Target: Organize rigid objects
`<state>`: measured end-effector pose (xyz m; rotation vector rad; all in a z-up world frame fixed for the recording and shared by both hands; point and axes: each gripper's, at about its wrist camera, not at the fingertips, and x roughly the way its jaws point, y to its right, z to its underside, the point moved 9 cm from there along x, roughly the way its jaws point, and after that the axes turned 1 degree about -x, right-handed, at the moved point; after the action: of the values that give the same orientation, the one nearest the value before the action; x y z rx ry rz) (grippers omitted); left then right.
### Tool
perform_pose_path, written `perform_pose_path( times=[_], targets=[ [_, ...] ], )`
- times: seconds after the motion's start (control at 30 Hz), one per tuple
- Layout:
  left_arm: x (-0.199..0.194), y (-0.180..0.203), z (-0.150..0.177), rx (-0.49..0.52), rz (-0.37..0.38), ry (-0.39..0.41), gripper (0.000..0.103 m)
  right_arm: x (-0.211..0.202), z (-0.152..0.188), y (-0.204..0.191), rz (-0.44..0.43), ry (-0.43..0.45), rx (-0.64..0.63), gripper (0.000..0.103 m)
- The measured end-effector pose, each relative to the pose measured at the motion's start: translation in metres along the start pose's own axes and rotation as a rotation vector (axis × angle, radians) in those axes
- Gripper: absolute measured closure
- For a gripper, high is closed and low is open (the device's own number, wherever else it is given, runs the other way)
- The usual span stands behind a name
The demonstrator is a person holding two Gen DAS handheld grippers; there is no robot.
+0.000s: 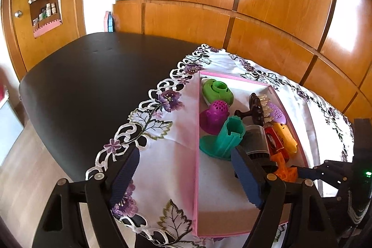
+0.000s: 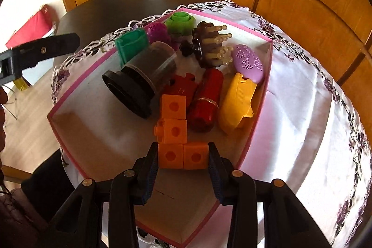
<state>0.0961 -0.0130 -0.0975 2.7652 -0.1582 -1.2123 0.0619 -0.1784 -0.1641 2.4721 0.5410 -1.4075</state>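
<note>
A pink-rimmed box [image 2: 267, 90] lies on a white embroidered cloth and holds several toys. My right gripper [image 2: 183, 151] is shut on the near end of an L-shaped piece of orange linked cubes [image 2: 174, 131], low over the box's near part. Beside the cubes lie a black-lidded jar [image 2: 144, 76], a red cylinder [image 2: 207, 99] and a yellow piece [image 2: 237, 101]. My left gripper [image 1: 183, 155] stands open astride the box's left wall [image 1: 197, 131] with nothing held, its right finger next to a teal piece [image 1: 227, 138] and the jar [image 1: 258, 141].
Farther back in the box are a lime green part [image 2: 180, 21], a magenta one [image 2: 158, 33], a brown bristle brush [image 2: 207, 48] and a purple oval [image 2: 248, 62]. The cloth [image 1: 162, 155] covers one end of a dark table [image 1: 93, 76]. Wooden cabinets [image 1: 255, 4] stand behind.
</note>
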Motion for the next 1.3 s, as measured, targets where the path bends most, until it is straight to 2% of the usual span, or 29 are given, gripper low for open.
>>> perform_pose_path(
  times=[0.1, 0.3, 0.4, 0.57, 0.63, 0.7, 0.77, 1.3],
  targets=[
    [-0.003, -0.001, -0.001, 0.004, -0.010, 0.010, 0.014, -0.003, -0.002, 0.001, -0.003, 0.005, 0.024, 0.063],
    [-0.009, 0.002, -0.003, 0.013, -0.023, 0.033, 0.008, -0.023, -0.006, 0.008, -0.002, 0.072, 0.104, 0.061],
    [-0.012, 0.003, -0.004, 0.014, -0.035, 0.040, 0.001, -0.036, -0.009, 0.013, 0.035, 0.123, 0.147, 0.061],
    [-0.021, 0.004, -0.005, 0.021, -0.062, 0.058, 0.000, -0.055, -0.015, 0.024, 0.131, 0.213, 0.240, 0.056],
    [-0.023, 0.005, -0.003, 0.020, -0.067, 0.055, 0.000, -0.061, -0.017, 0.028, 0.166, 0.243, 0.282, 0.051],
    [-0.025, 0.006, -0.002, 0.018, -0.072, 0.053, 0.000, -0.067, -0.019, 0.030, 0.189, 0.271, 0.325, 0.046],
    [-0.028, 0.008, 0.000, 0.024, -0.089, 0.054, 0.000, -0.071, -0.018, 0.030, 0.204, 0.287, 0.360, 0.045],
    [-0.047, 0.015, 0.001, 0.016, -0.091, 0.104, 0.000, -0.082, -0.017, 0.024, 0.248, 0.312, 0.349, 0.045]
  ],
)
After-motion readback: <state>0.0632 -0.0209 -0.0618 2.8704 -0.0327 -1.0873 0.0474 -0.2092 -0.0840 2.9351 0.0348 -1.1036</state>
